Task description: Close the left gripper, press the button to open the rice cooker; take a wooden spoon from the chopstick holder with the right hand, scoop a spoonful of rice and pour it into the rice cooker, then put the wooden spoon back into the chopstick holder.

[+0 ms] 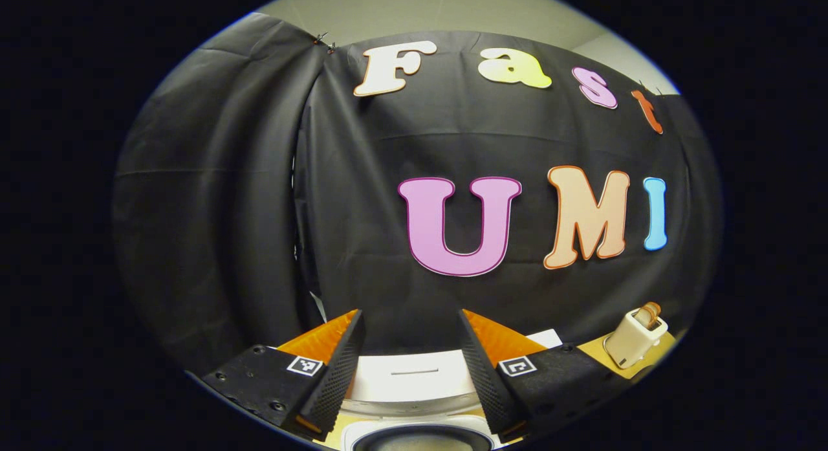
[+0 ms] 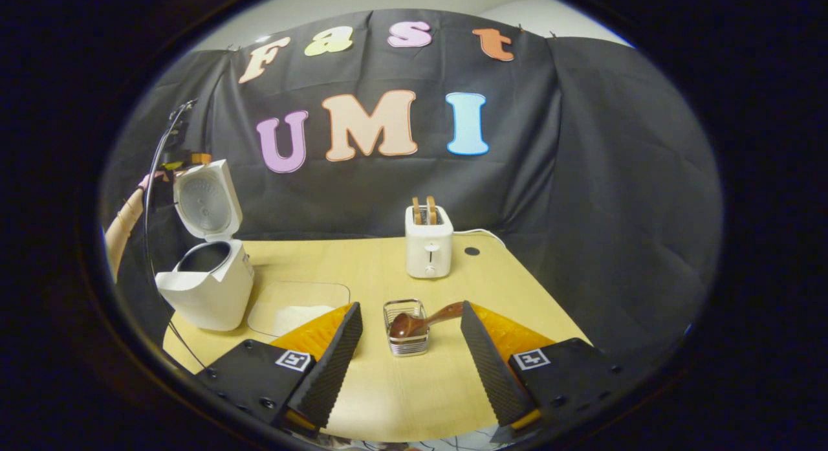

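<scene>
In the right gripper view the white rice cooker (image 2: 210, 286) stands at the table's left with its lid (image 2: 206, 202) swung up and the dark pot showing. A wire chopstick holder (image 2: 406, 338) sits just ahead of my open right gripper (image 2: 411, 312). The wooden spoon (image 2: 420, 320) rests in the holder, its handle slanting right toward my right-hand finger, not touching it. A clear tray of rice (image 2: 294, 312) lies between cooker and holder. In the left gripper view my left gripper (image 1: 411, 316) stands open above the cooker's raised lid (image 1: 407, 376), with nothing between its fingers.
A white toaster (image 2: 428, 241) with two slices stands at the back middle of the wooden table (image 2: 388, 386); it also appears far right as the toaster (image 1: 634, 338). A person's arm (image 2: 121, 224) and a cable hang behind the cooker. The black cloth wall closes the back.
</scene>
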